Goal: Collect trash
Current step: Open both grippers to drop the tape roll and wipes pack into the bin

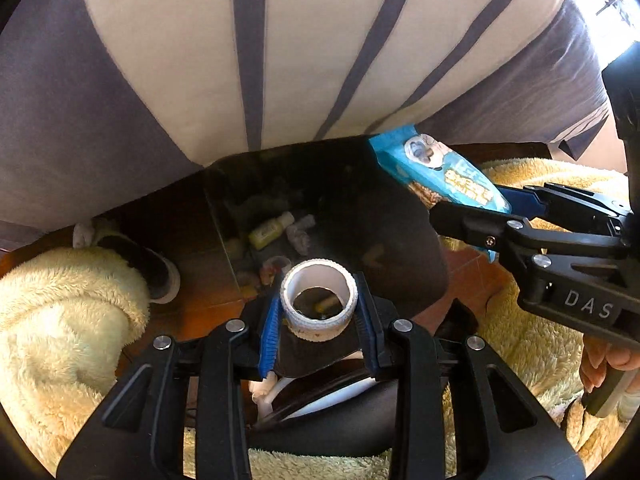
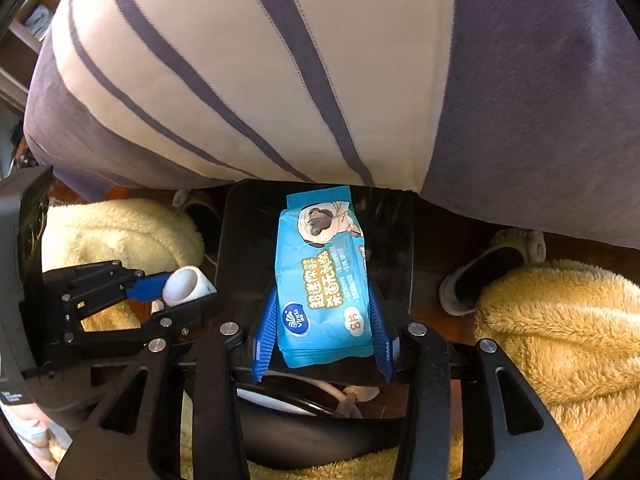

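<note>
My left gripper [image 1: 318, 300] is shut on a white tape roll [image 1: 316, 330] and points down over a black trash bin [image 1: 384, 240]. Through the roll's hole and beside it I see trash in the bin: a small yellow bottle [image 1: 270, 232] and crumpled tissue [image 1: 300, 234]. My right gripper [image 2: 323, 296] is shut on a blue wet-wipe pack [image 2: 320, 264], its blue pads against both long edges, above the same bin [image 2: 248, 240]. Each view shows the other tool: the right gripper [image 1: 468, 204] with the pack [image 1: 440, 176], the left gripper [image 2: 188, 292] with the roll [image 2: 186, 286].
Striped cream and grey fabric [image 1: 280, 60] hangs over the far side of the bin. Legs in yellow fleece [image 1: 60, 312] [image 2: 560, 340] flank the bin, with slippers [image 1: 152, 268] [image 2: 480, 276] on the reddish floor. A black rounded object with a white cable [image 1: 340, 412] lies under the grippers.
</note>
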A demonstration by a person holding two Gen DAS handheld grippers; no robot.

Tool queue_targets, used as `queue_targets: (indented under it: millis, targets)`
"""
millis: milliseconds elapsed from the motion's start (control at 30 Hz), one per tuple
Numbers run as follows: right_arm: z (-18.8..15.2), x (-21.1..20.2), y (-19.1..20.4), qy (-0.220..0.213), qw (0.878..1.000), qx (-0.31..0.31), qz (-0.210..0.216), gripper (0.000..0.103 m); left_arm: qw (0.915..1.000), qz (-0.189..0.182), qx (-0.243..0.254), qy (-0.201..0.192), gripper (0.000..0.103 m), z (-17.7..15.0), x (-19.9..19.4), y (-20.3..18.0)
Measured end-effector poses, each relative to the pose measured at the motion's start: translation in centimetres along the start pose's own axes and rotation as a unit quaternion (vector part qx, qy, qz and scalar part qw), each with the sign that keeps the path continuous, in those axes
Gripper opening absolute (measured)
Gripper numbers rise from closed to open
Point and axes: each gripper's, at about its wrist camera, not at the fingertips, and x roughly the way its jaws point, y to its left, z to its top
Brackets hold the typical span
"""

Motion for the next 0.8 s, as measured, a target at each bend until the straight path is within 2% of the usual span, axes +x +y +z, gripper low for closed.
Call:
queue_targets:
  millis: [67,133,233,300,367,433,467,533,667,800]
  targets:
    - [0.2,-0.1,0.2,0.001,1.000,0.003,0.000,0.049,1.0000,0.000,-0.002,0.001,0.041,0.0,0.1,0.2]
    - [0.4,0.0,-0.2,-0.002,1.000,0.005,-0.003,0.059,1.0000,0.001,-0.005,0.001,0.045,0.0,-0.1,0.4]
    - [0.5,-0.5,-0.5,-0.014,1.000,0.009,-0.008,0.059,1.0000,0.005,-0.008,-0.003,0.048,0.0,-0.3,0.7]
    - [0.7,-1.2,-0.8,-0.023,1.000,0.011,-0.013,0.062,0.9998,0.013,-0.007,-0.010,0.058,0.1,-0.8,0.8]
    - [0.8,-2.1,-1.1,-0.036,0.999,0.013,-0.017,0.068,0.9996,0.020,-0.005,-0.018,0.063,0.3,-1.5,0.7]
    - [1.0,-3.2,-1.3,-0.053,0.998,0.014,-0.025,0.078,0.9992,0.028,-0.002,-0.029,0.071,0.4,-2.4,0.6]
    - [1.0,-3.7,-1.4,-0.059,0.998,0.014,-0.028,0.081,0.9988,0.033,0.000,-0.037,0.076,0.5,-3.0,0.5]
    - [1.2,-5.0,-1.4,-0.080,0.996,0.013,-0.033,0.094,0.9974,0.043,0.006,-0.058,0.082,0.8,-4.6,0.4]
    - [1.6,-7.9,-1.5,-0.120,0.992,0.012,-0.029,0.098,0.9935,0.053,0.013,-0.100,0.093,1.3,-8.1,0.3]
    - [2.4,-11.0,-1.8,-0.159,0.987,0.014,-0.035,0.099,0.9871,0.058,0.016,-0.148,0.095,2.1,-12.1,0.3]
